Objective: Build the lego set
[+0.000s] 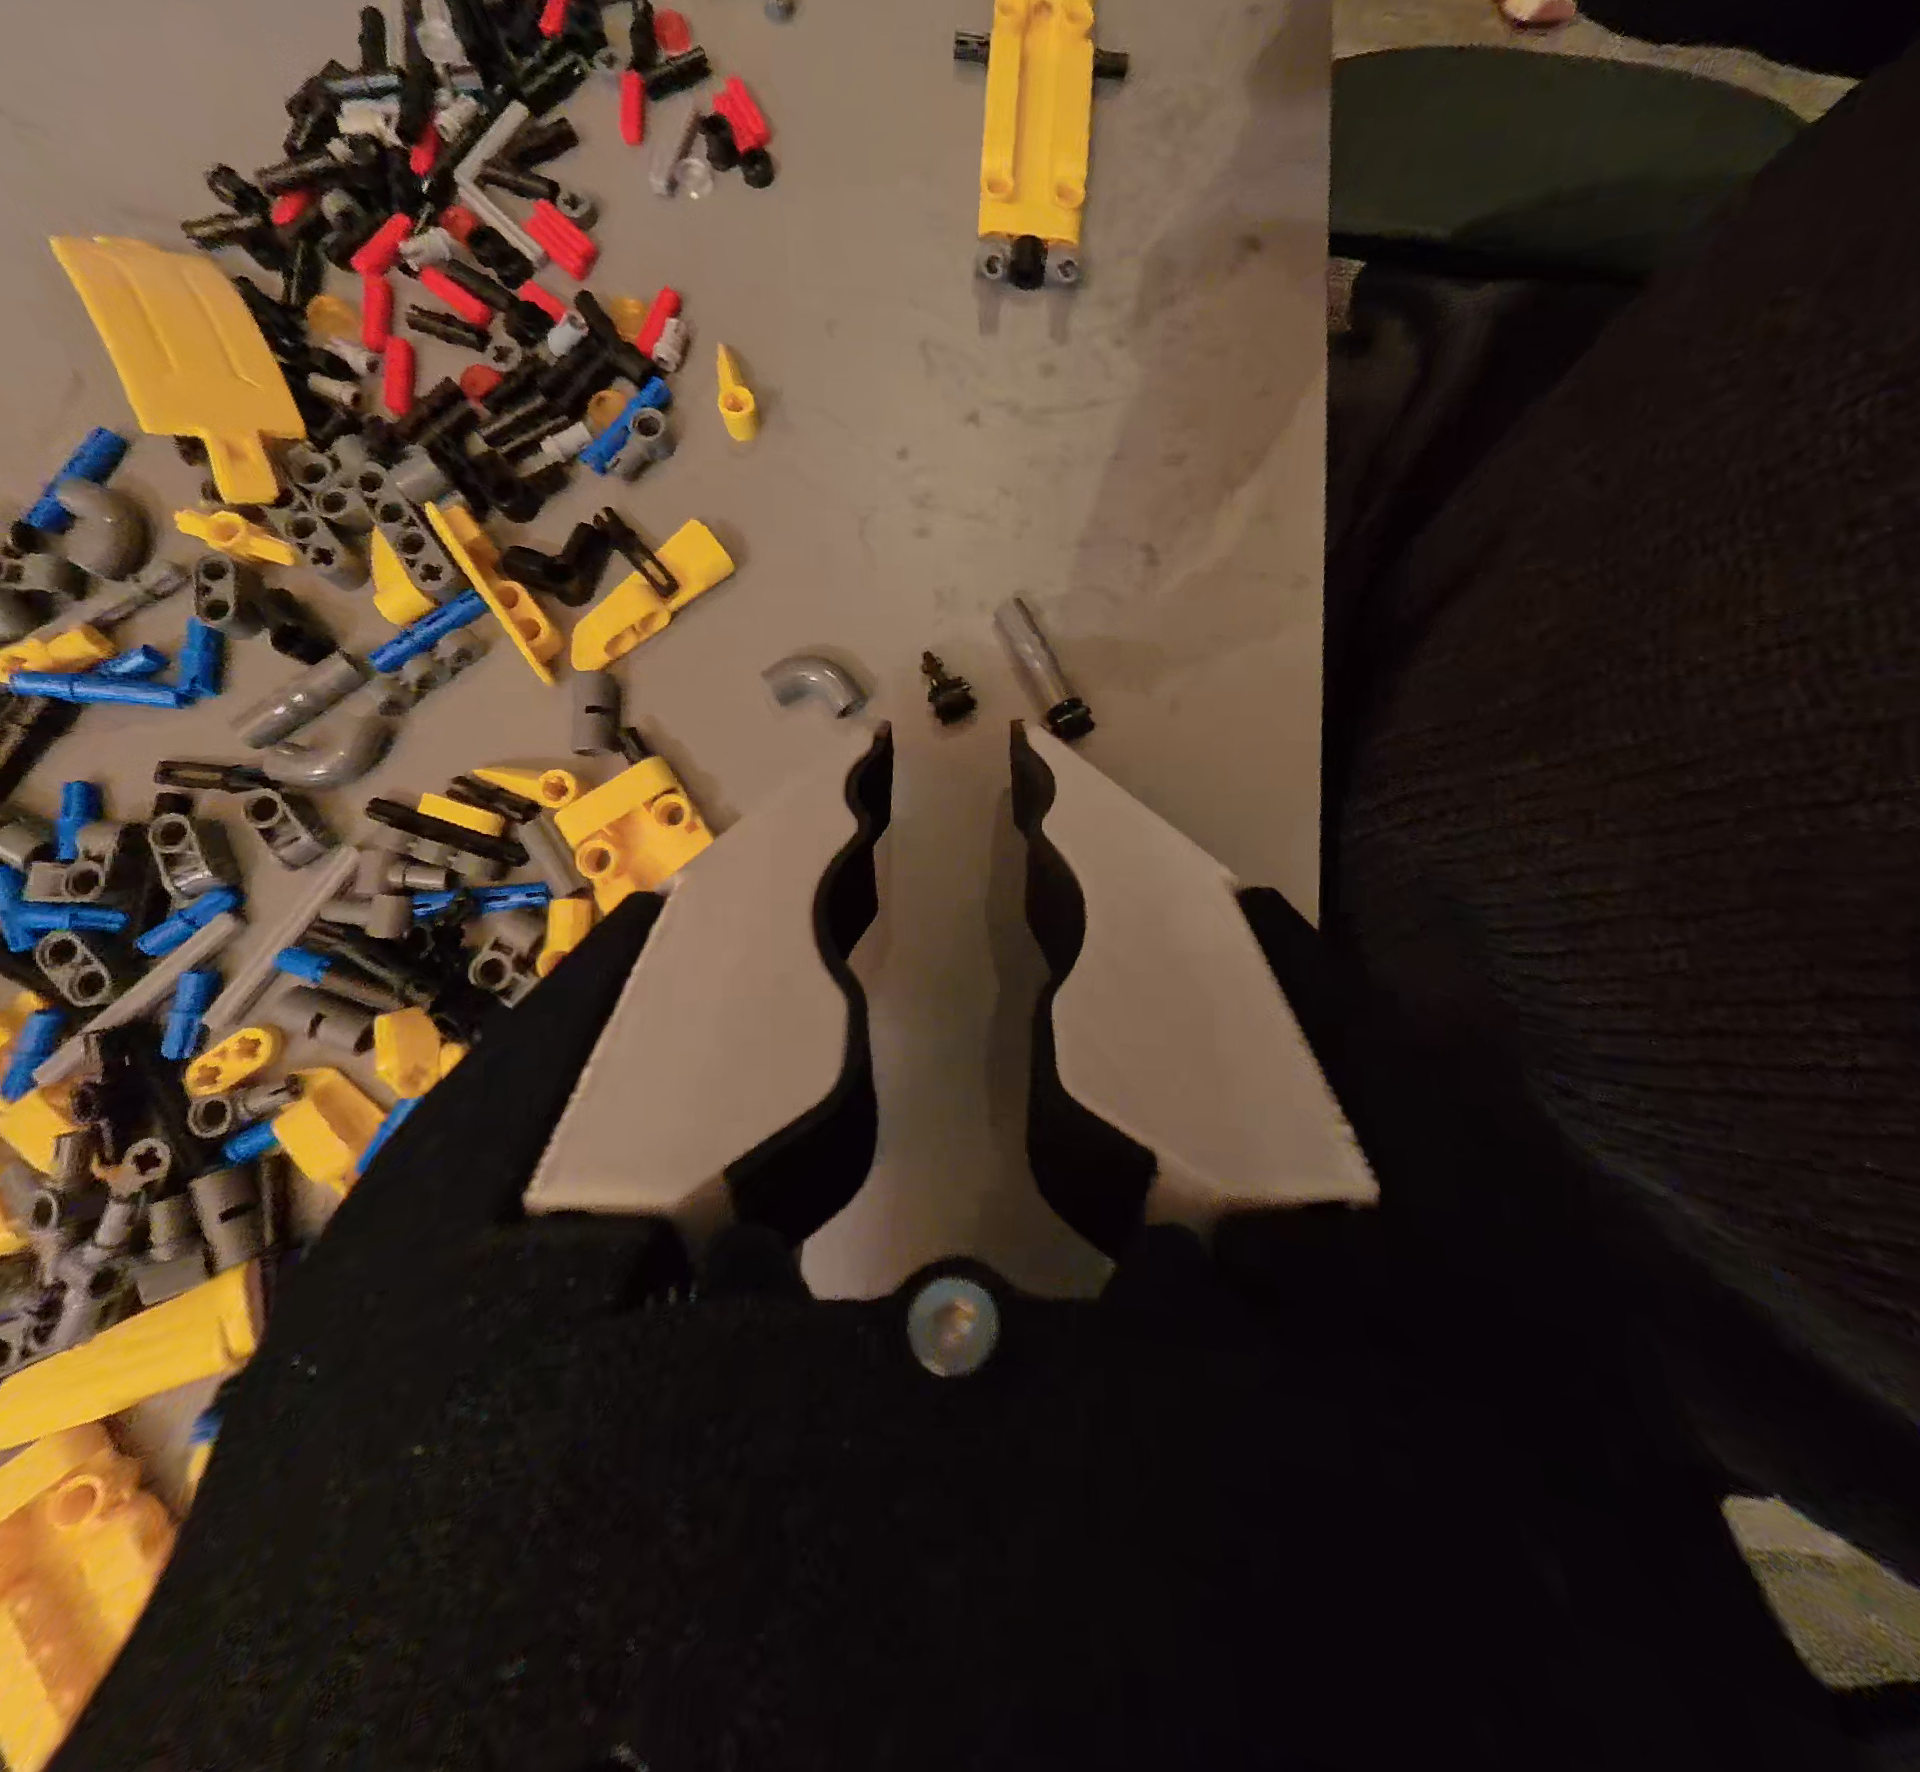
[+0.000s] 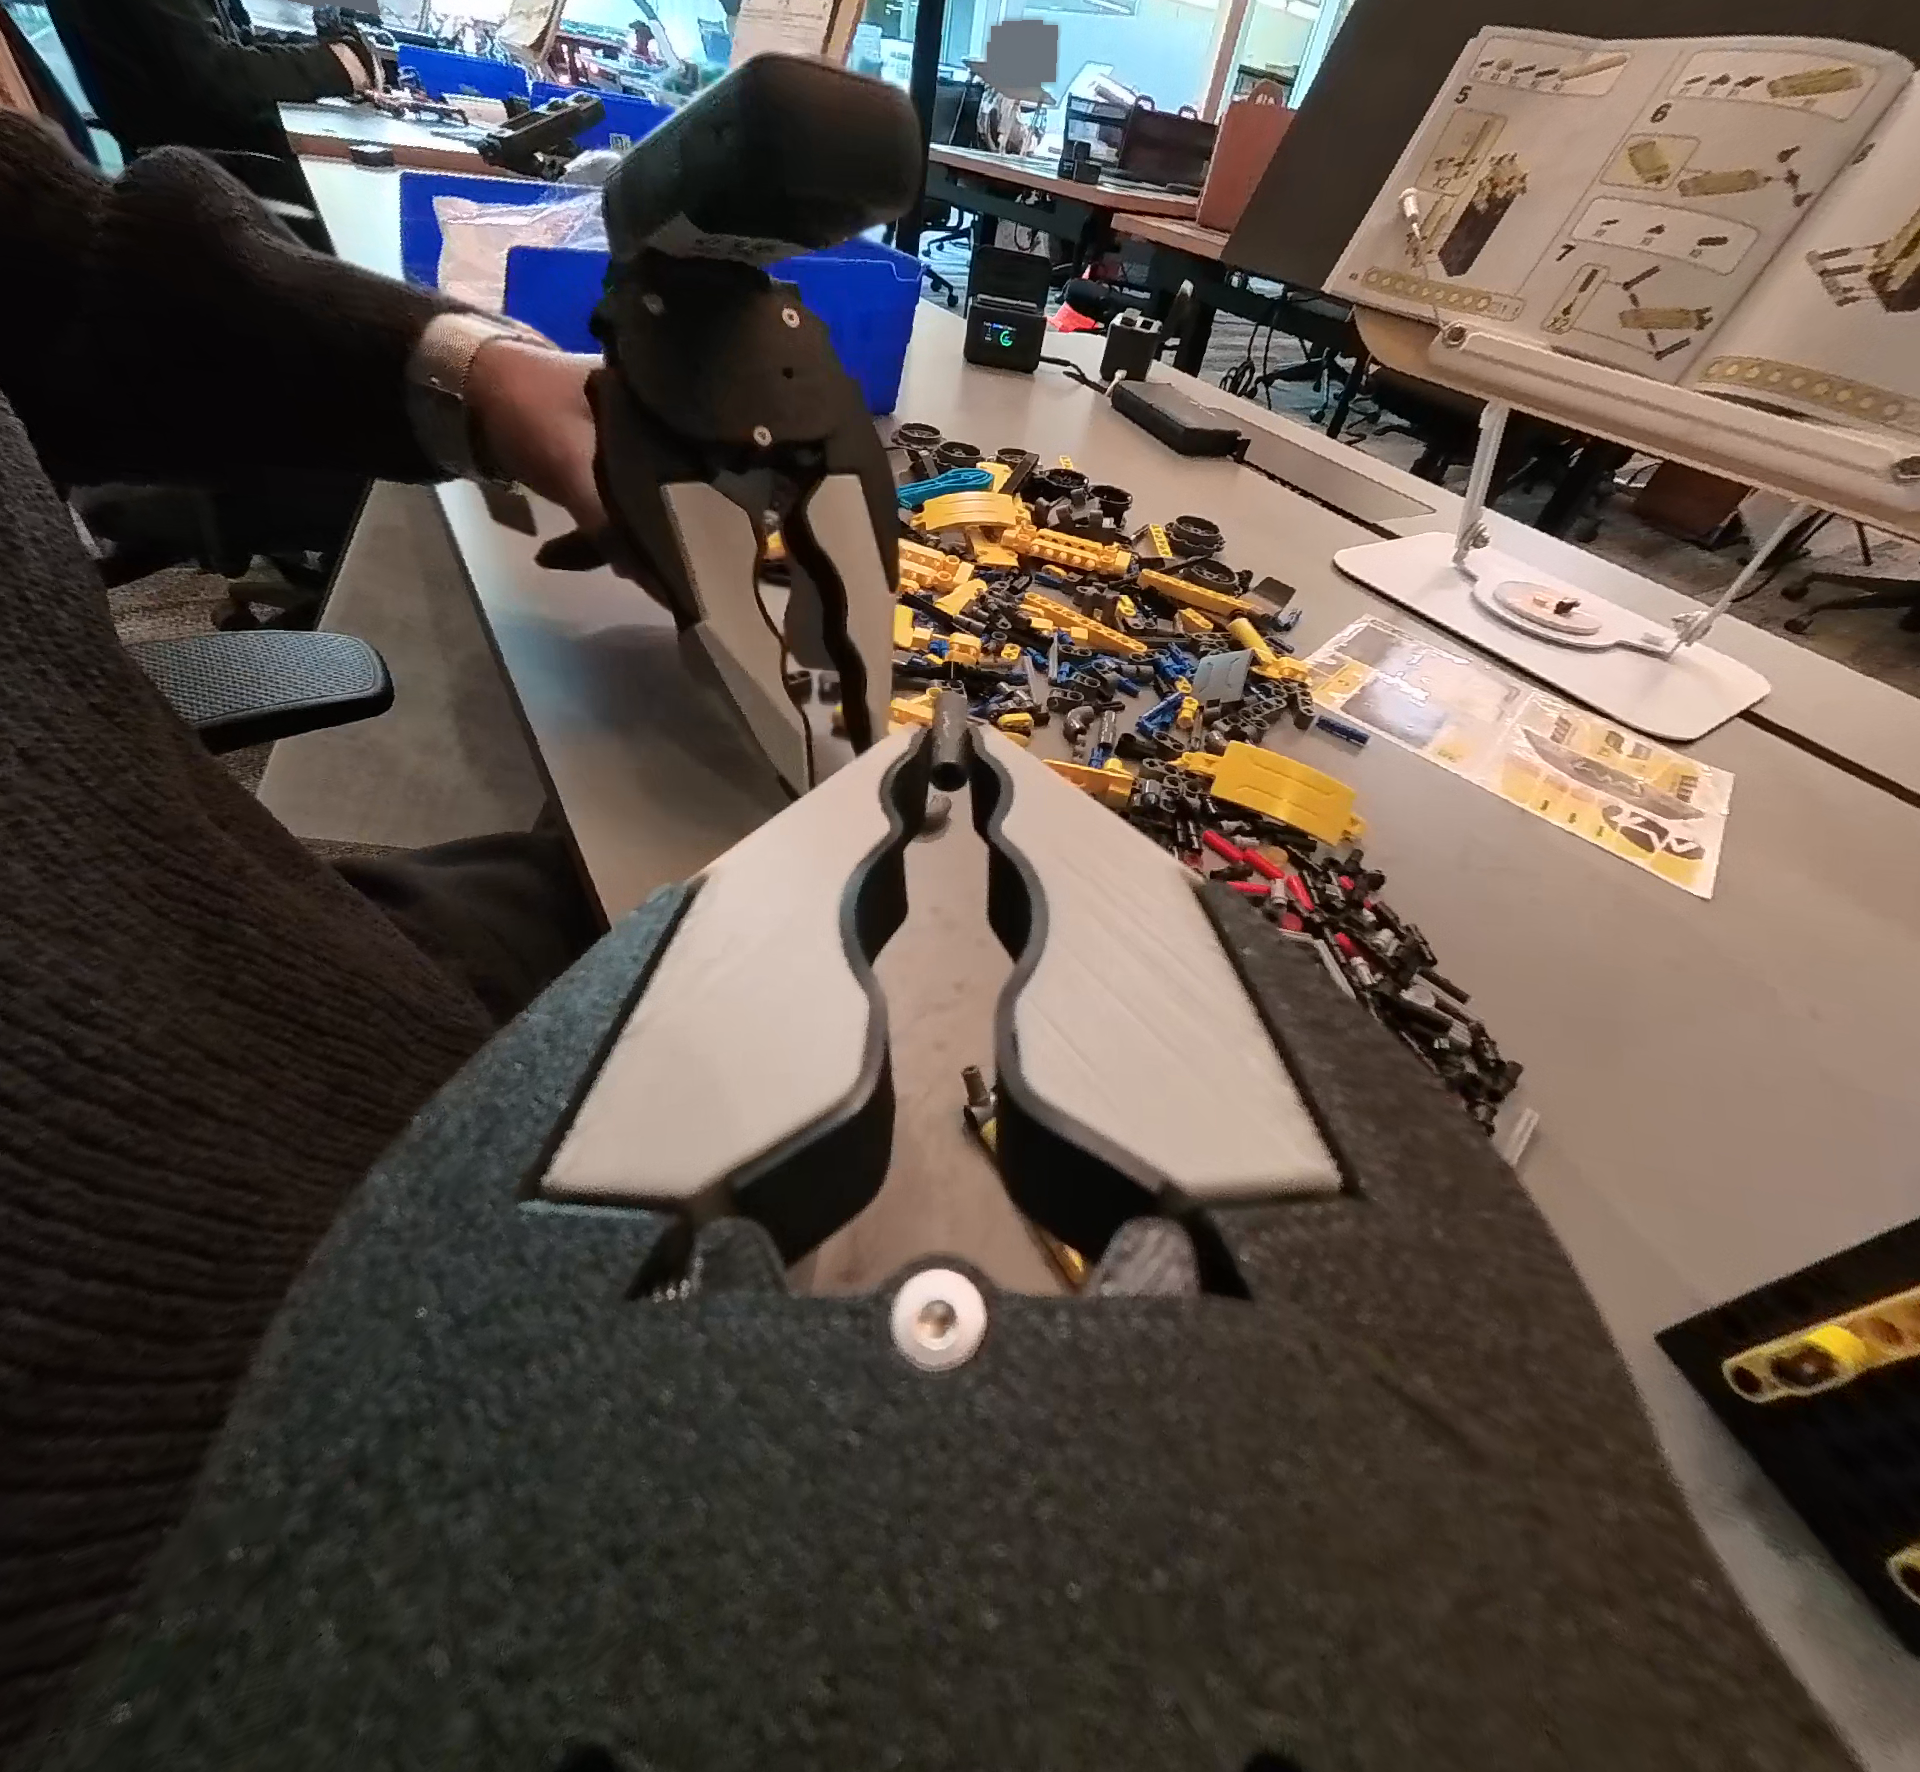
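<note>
My left gripper (image 1: 951,735) is open and empty, low over the grey table (image 1: 1143,475). Just beyond its tips lie a small black pin (image 1: 948,688), a grey elbow piece (image 1: 816,683) and a grey axle with a black end (image 1: 1039,662). A yellow panel assembly with black pins (image 1: 1036,122) lies farther ahead. My right gripper (image 2: 948,740) is shut on a small dark pin (image 2: 951,761) and holds it above the table. The left gripper also shows in the right wrist view (image 2: 831,740), held by a hand, pointing down just beyond my right tips.
A big pile of yellow, black, blue, red and grey building pieces (image 1: 364,475) (image 2: 1091,642) covers the table. An instruction booklet on a white stand (image 2: 1621,195), a printed sheet (image 2: 1507,746), blue bins (image 2: 727,309) and a black box (image 2: 1808,1390) stand around. The table edge (image 1: 1325,579) borders a person's dark clothing. One gripper's finger ends stand about 12 cm off the other's.
</note>
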